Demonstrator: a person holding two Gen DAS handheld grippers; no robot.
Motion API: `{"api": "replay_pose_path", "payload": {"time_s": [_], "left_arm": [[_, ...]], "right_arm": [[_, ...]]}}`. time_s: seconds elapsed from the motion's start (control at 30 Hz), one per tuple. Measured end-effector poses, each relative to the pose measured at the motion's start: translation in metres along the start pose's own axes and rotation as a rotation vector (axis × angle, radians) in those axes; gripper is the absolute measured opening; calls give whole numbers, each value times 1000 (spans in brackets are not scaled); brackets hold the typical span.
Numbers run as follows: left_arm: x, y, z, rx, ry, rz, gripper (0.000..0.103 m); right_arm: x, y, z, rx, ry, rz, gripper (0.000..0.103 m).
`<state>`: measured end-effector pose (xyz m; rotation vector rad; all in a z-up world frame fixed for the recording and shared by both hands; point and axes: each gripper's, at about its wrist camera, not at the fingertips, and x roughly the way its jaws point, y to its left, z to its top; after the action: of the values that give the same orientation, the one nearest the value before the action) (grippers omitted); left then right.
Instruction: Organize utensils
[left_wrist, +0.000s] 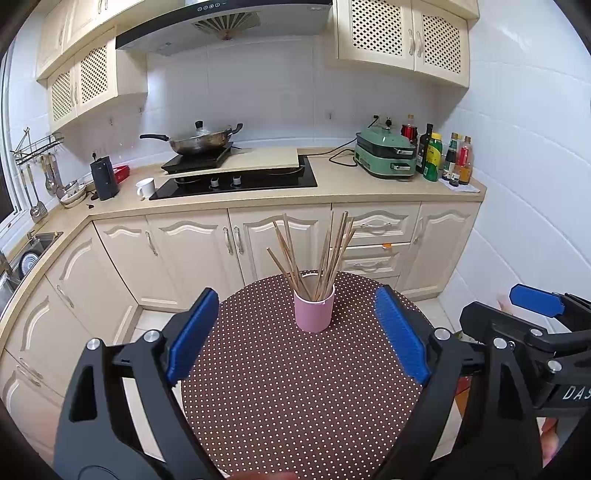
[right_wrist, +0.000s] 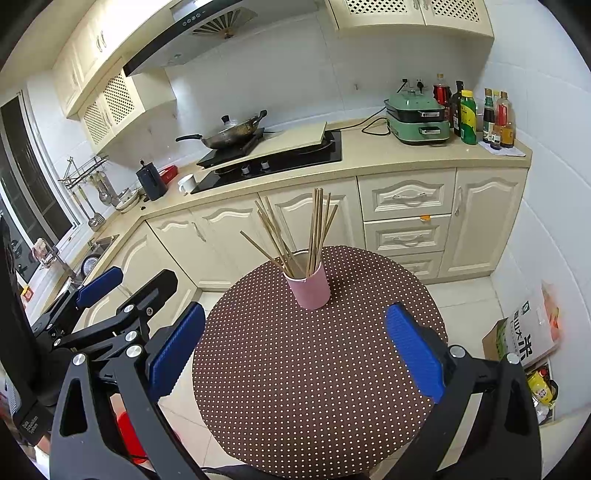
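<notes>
We see wooden chopsticks (left_wrist: 317, 254) standing upright in a pink cup (left_wrist: 314, 312), tips fanning upward; our left gripper (left_wrist: 295, 336) and right gripper (right_wrist: 295, 350) gape wide, empty.

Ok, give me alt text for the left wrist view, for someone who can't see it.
A pink cup full of wooden chopsticks stands on a round brown polka-dot table, framed between the open, empty left gripper. The right gripper shows at the right edge; a kitchen counter with stove lies behind.
</notes>
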<state>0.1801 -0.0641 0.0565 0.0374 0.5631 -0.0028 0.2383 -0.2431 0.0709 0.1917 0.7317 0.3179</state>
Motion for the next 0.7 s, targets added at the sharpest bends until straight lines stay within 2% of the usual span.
{"api": "replay_pose_path", "payload": {"time_s": [0.7], "left_arm": [[-1, 1, -2, -3, 2, -4, 89]], "right_arm": [[-4, -4, 0, 9, 7, -9, 95]]}}
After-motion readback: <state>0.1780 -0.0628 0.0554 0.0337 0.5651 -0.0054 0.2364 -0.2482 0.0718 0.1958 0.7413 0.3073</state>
